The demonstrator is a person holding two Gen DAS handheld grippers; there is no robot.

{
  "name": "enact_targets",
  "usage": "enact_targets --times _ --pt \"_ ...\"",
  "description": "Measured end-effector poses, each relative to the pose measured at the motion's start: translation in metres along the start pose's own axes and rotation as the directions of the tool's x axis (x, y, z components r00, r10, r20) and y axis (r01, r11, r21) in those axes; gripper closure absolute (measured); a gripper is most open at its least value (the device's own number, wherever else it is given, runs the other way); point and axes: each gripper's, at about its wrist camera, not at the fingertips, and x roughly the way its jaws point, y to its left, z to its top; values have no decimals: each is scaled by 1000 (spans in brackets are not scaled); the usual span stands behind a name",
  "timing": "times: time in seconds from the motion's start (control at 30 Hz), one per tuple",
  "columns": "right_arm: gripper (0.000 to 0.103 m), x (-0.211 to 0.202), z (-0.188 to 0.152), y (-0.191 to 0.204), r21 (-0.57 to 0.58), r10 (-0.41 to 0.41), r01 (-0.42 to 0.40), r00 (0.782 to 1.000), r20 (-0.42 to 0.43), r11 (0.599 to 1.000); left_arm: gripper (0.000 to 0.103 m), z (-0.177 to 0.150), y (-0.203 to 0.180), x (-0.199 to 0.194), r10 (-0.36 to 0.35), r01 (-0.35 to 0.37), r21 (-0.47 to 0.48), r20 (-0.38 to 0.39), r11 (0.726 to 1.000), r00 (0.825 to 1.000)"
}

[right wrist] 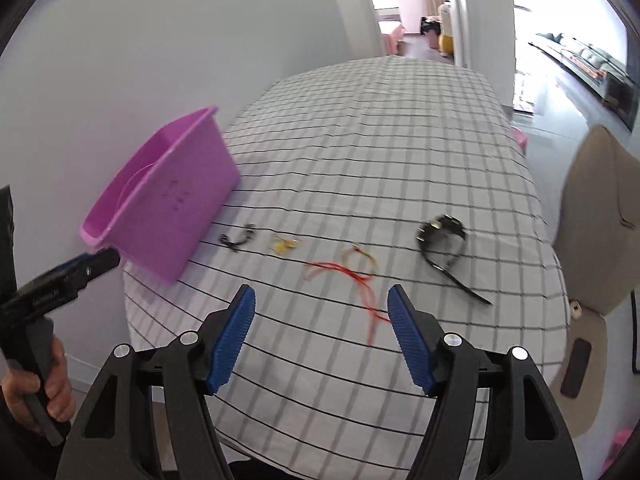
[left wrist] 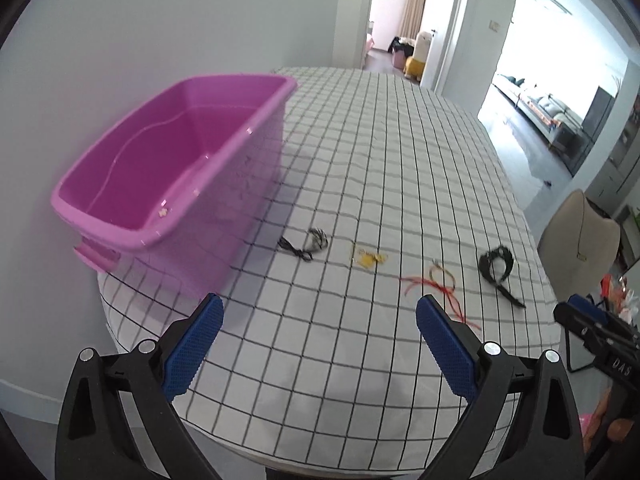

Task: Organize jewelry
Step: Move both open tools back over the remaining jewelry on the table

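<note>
The letters "DAS" stood in white on the right gripper (left wrist: 576, 314), off to the left gripper's right side; its other markings were unreadable.

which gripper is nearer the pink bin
Left. The left gripper hangs open just in front of the pink bin's near corner; the right gripper is farther right, above the red cord.

Right wrist view motion-blurred: red cord (right wrist: 352, 280) smeared, black band (right wrist: 444, 240) soft. Yellow piece (left wrist: 369, 258) too small to identify. Small pale object inside pink bin (left wrist: 163, 212) unidentifiable. Pink bin (right wrist: 160, 200) interior mostly hidden in right view. Right tool (left wrist: 592, 326) cut off at left view's right edge, grip state unreadable there.
</note>
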Motion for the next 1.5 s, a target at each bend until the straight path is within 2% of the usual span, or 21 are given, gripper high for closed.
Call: enact_targets --times 0.17,0.33,0.47,0.6,0.83,1.03,1.17,1.3,1.5 --pt "37 6 -15 -17 20 -22 22 1000 6 1000 8 -13 -17 18 3 -2 48 -35 999 999" --pt "37 21 -28 -17 38 -56 55 998 23 998 7 -13 -25 37 -6 9 111 -20 994 1000" --pt "37 42 -33 -17 91 -87 85 996 16 992 7 -8 -26 68 -16 18 160 -12 987 1000" --pt "37 70 -36 -9 95 -131 128 991 17 987 7 -2 -21 99 -51 50 159 -1 986 999" --pt "37 112 -28 -14 134 -137 128 989 55 983 7 0 -29 152 -70 69 177 -4 982 998" --pt "37 153 -23 -22 90 -173 168 983 52 982 7 -1 -35 191 -79 79 161 -3 984 997" --pt "37 171 -21 -26 69 -177 173 983 50 982 7 -1 -41 210 -54 53 172 2 984 999" --pt "37 185 -18 -28 52 -187 185 982 32 981 7 1 -43 222 -72 74 156 -19 985 997" --pt "37 199 -16 -29 28 -198 198 980 17 980 7 3 -48 235 -59 61 169 -14 984 998"
